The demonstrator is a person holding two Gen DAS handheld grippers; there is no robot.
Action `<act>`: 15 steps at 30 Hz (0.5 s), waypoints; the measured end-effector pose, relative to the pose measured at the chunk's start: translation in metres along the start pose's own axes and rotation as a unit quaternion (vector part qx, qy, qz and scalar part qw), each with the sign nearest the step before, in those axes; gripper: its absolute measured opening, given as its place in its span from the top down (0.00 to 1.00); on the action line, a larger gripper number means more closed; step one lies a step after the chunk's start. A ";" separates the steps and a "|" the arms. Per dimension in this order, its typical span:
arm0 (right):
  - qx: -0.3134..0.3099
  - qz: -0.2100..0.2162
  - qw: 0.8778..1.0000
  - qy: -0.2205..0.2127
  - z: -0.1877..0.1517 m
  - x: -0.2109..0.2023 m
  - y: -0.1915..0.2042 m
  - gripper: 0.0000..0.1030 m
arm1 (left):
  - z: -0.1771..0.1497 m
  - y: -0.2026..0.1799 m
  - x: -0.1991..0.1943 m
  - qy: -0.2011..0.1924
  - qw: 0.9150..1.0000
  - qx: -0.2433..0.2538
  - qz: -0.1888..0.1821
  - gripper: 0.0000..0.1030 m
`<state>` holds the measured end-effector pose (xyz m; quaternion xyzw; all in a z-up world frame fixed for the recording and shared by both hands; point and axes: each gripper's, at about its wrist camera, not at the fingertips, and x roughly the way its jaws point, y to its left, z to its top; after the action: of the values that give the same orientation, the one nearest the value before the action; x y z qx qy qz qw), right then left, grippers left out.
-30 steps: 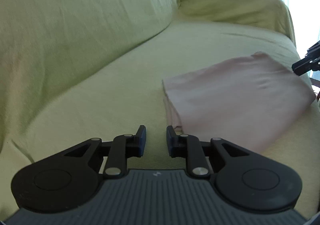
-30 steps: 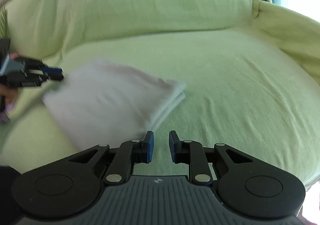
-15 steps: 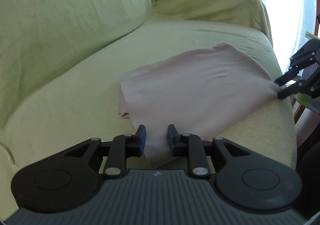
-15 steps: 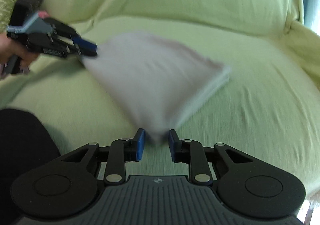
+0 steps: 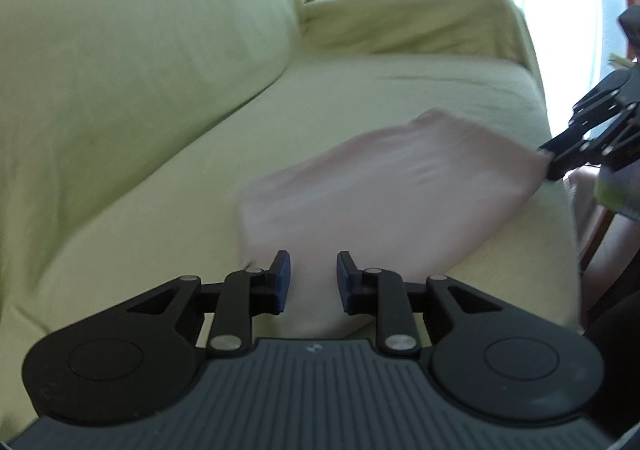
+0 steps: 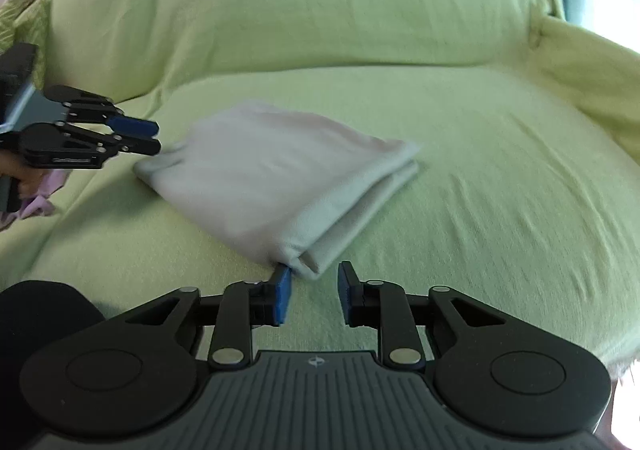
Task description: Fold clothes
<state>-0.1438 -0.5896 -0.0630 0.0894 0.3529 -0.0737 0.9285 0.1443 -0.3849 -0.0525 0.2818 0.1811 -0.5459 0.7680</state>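
We see the green-covered sofa [image 6: 480,170] filling both views, with the folded pale pink garment [image 6: 280,178] lying flat on its seat cushion. Half a second ago that garment hung stretched between our two tools; now it rests on the cushion, released. Our right gripper [image 6: 312,298] sits at six o'clock of the garment's near corner, jaws parted, that corner just beyond the tips. Our left gripper [image 5: 310,282] has its jaws apart too, with cloth showing between them, though motion blur makes contact hard to judge.
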 end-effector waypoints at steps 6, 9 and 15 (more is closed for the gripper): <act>0.098 -0.079 0.992 0.014 -0.005 -0.002 -0.035 0.69 | 0.035 -0.053 0.034 -0.034 0.994 0.035 -0.099 0.79; 0.175 -0.046 0.983 -0.026 -0.002 -0.012 -0.058 0.68 | 0.047 -0.078 0.050 -0.022 0.988 0.062 -0.142 0.79; 0.338 0.125 0.930 -0.069 -0.011 -0.008 -0.093 0.64 | 0.042 -0.119 0.069 0.011 0.978 0.137 -0.160 0.83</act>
<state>-0.1748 -0.6775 -0.0763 0.4358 0.2281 -0.0784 0.8671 0.0548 -0.4913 -0.0882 0.3581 0.1556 -0.6779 0.6229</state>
